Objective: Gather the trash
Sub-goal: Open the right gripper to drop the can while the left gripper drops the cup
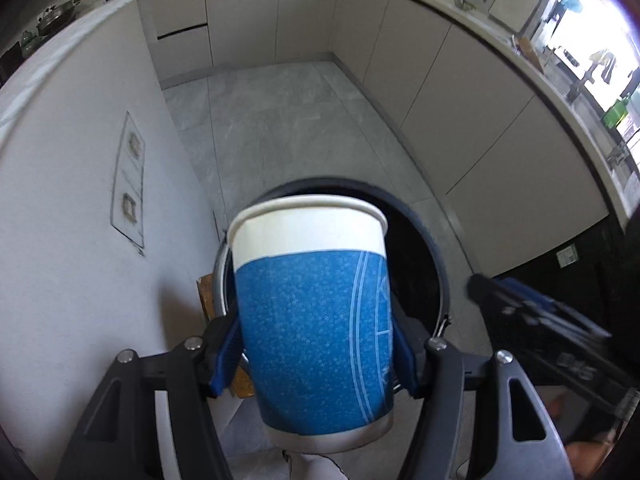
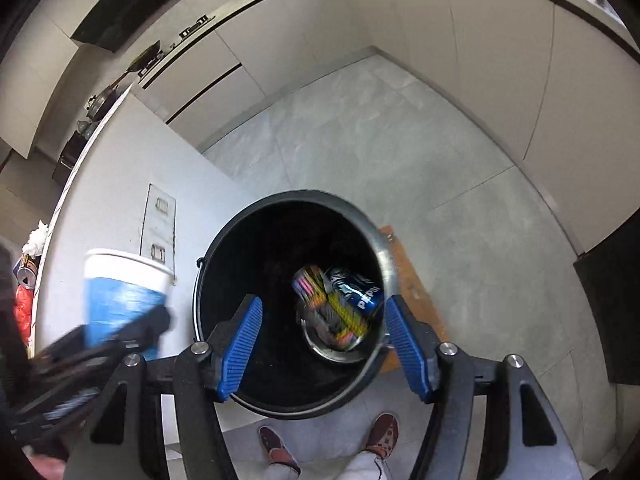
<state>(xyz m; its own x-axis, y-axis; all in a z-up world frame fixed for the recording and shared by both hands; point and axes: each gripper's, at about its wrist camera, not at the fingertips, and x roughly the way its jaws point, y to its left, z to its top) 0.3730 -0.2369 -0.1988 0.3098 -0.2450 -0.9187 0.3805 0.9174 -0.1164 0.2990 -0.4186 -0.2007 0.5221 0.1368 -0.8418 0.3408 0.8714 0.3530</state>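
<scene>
2 grippers hang over a black bin (image 2: 224, 280) on the grey floor (image 2: 460, 200). The left gripper (image 1: 316, 344) clamps a blue-and-white paper cup (image 1: 312, 320) by its sides, upright and slightly tilted, above the bin's near-left rim. The right gripper (image 2: 324, 344) is spread wide with nothing between its blue pads (image 2: 240, 344), directly above the bin's mouth. Inside the bin lie a Pepsi can (image 2: 360, 290) and a colourful wrapper (image 2: 332, 312). A wooden board (image 2: 412, 284) lies under the bin's right side. 2 shoes (image 2: 276, 446) show below the bin.
</scene>
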